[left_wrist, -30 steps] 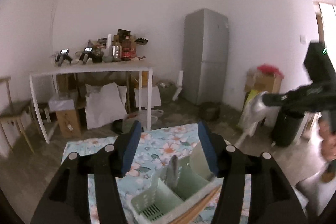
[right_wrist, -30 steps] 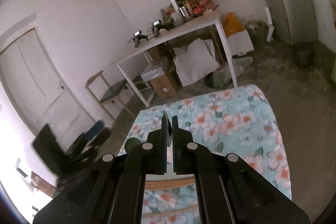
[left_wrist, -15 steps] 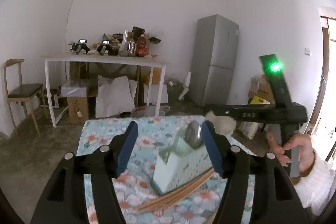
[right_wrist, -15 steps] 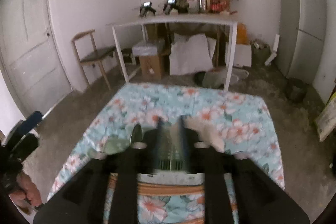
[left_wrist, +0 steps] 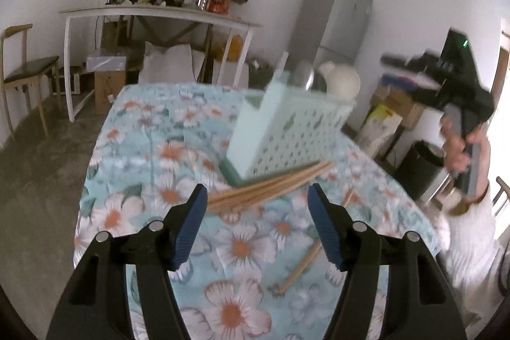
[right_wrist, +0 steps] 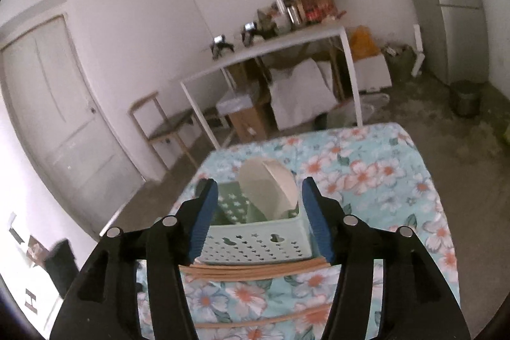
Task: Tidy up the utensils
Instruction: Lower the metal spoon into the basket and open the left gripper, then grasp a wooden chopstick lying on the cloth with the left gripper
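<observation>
A pale green perforated basket (left_wrist: 287, 133) stands on the floral tablecloth (left_wrist: 153, 148), with a metal spoon (left_wrist: 304, 75) and a white spoon (left_wrist: 341, 80) upright in it. A bundle of wooden chopsticks (left_wrist: 271, 184) lies against its near side, and a single chopstick (left_wrist: 306, 260) lies closer. My left gripper (left_wrist: 257, 193) is open just short of the bundle, with nothing between its pads. In the right wrist view my right gripper (right_wrist: 258, 190) hovers above the basket (right_wrist: 255, 241) and chopsticks (right_wrist: 255, 271); its jaws are opening and hold nothing. A hand holds it up at the right (left_wrist: 446, 78).
Beyond the cloth stand a white table (left_wrist: 159, 11) loaded with clutter, a wooden chair (left_wrist: 25, 69), cardboard boxes, a grey fridge (left_wrist: 331, 21) and a dark bin (left_wrist: 417, 168). A person's white sleeve (left_wrist: 471, 231) is at the right edge. A door (right_wrist: 60, 117) is on the left.
My right gripper, shut a second ago, now stands open. My left gripper has dropped towards the table, so the chopsticks and basket now sit just ahead of its tips.
</observation>
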